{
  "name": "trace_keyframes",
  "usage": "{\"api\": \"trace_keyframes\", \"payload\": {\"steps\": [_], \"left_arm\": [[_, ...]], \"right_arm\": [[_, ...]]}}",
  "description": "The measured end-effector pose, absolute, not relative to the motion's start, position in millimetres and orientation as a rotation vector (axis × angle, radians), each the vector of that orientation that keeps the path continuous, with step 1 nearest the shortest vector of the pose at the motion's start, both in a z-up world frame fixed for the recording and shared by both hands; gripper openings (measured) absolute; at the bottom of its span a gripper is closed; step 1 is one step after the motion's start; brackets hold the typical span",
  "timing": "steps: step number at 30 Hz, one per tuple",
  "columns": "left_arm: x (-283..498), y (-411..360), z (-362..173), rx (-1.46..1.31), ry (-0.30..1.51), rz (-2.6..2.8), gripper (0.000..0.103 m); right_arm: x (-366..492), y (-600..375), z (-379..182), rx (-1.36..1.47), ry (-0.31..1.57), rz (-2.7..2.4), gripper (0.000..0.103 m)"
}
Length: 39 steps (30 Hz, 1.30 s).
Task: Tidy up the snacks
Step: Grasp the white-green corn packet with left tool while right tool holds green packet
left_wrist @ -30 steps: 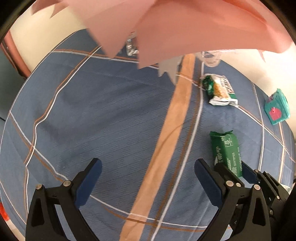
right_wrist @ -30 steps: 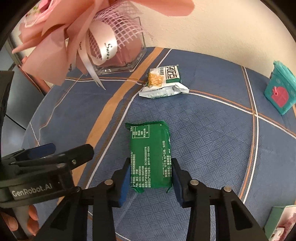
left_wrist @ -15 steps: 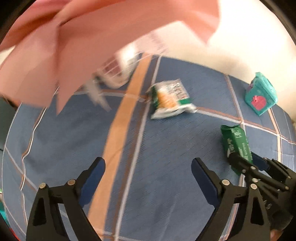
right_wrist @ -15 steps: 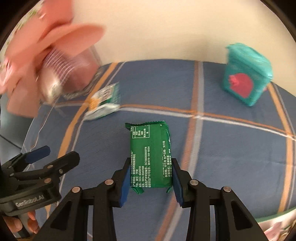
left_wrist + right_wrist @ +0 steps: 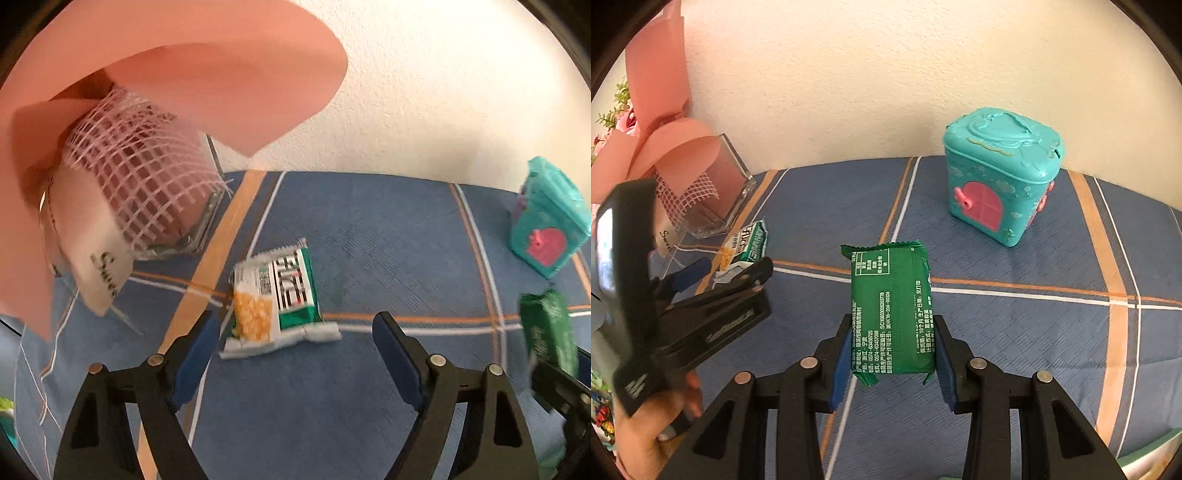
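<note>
Blue plaid cloth covers the bench [image 5: 1015,332] by a cream wall. Right claw [image 5: 890,354] grips the green snack packet [image 5: 892,310], lifted near centre. Left claw [image 5: 291,354] is closing, nothing between its pads; the white-green snack bag [image 5: 275,295] lies just beyond.

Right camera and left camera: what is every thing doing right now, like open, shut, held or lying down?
green packet: held off the cloth, clamped in the right gripper.
white and green packet: lying flat on the tablecloth, not held.
left gripper: jaws closing, nothing between the pads yet.
teal box: upright, lid and pink door shut.
glass vase: upright.
</note>
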<state>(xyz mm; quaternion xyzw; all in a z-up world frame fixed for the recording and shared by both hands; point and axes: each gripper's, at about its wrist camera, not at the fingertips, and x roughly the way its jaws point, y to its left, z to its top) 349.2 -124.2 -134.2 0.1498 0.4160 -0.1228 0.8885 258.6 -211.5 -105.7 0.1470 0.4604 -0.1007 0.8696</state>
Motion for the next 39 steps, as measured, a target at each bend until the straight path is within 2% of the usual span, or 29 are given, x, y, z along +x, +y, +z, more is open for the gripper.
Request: {"api": "trace_keyframes", "payload": {"steps": [9, 11, 15, 16, 20, 39], "left_arm": [[384, -137, -147, 0.329, 0.843, -0.210, 0.084], [388, -135, -145, 0.331, 0.846, -0.199, 0.075], [395, -133, -150, 0.311, 0.857, -0.184, 0.068], [395, -133, -150, 0.307, 0.859, -0.184, 0.061], [390, -136, -149, 0.311, 0.858, -0.181, 0.054], [344, -104, -126, 0.265, 0.905, -0.228, 0.050]], "right_arm": [[258, -214, -108, 0.301, 0.955, -0.195, 0.042], [258, -214, -107, 0.297, 0.954, -0.193, 0.042], [255, -214, -106, 0.301, 0.950, -0.189, 0.042], [254, -214, -105, 0.301, 0.949, -0.187, 0.042], [254, -213, -105, 0.302, 0.950, -0.185, 0.042], [234, -203, -94, 0.316, 0.963, -0.194, 0.042]]}}
